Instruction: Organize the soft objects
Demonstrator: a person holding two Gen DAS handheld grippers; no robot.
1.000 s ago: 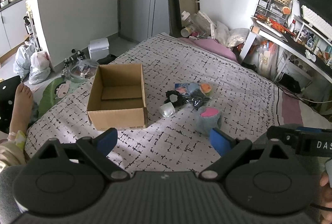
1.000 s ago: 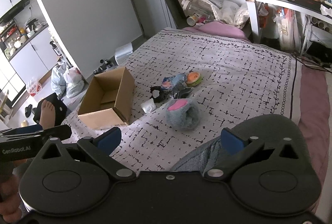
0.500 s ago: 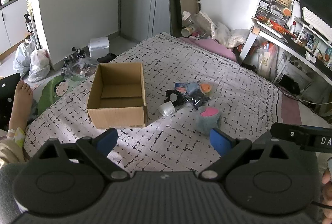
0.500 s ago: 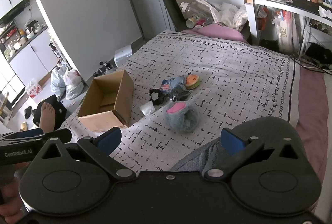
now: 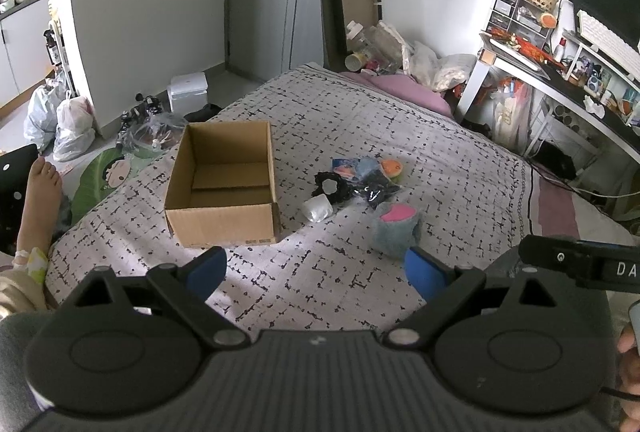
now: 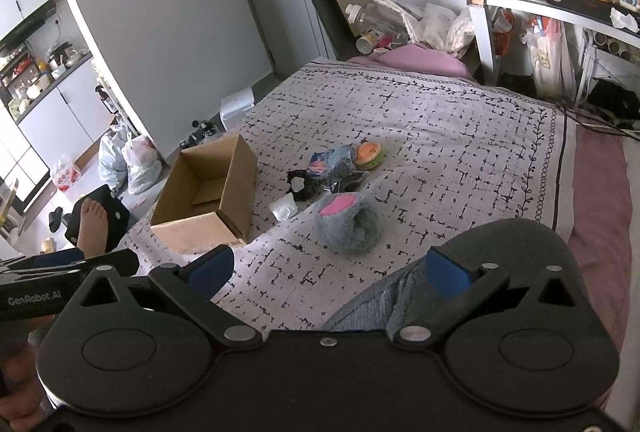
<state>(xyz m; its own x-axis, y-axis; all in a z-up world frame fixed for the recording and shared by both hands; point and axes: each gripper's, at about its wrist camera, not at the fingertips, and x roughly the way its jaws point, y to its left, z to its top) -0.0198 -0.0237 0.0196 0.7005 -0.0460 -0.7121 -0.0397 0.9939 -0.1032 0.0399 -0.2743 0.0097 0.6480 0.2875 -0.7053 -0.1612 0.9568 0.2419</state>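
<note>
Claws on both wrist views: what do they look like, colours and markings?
Both look alike: the left claw and right claw have black bodies with two round discs, black linkage arms with silver pivot screws, and blue pads on the fingertips. The right view shows white "GenRobot.AI" lettering on the other claw's side; the left view shows "DA" lettering.

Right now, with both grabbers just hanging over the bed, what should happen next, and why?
Probably reach the right gripper forward to the grey plush toy. Both grippers are open and hold nothing, that toy lies nearest of the pile, and the cardboard box beside it sits open and looks empty.
</note>
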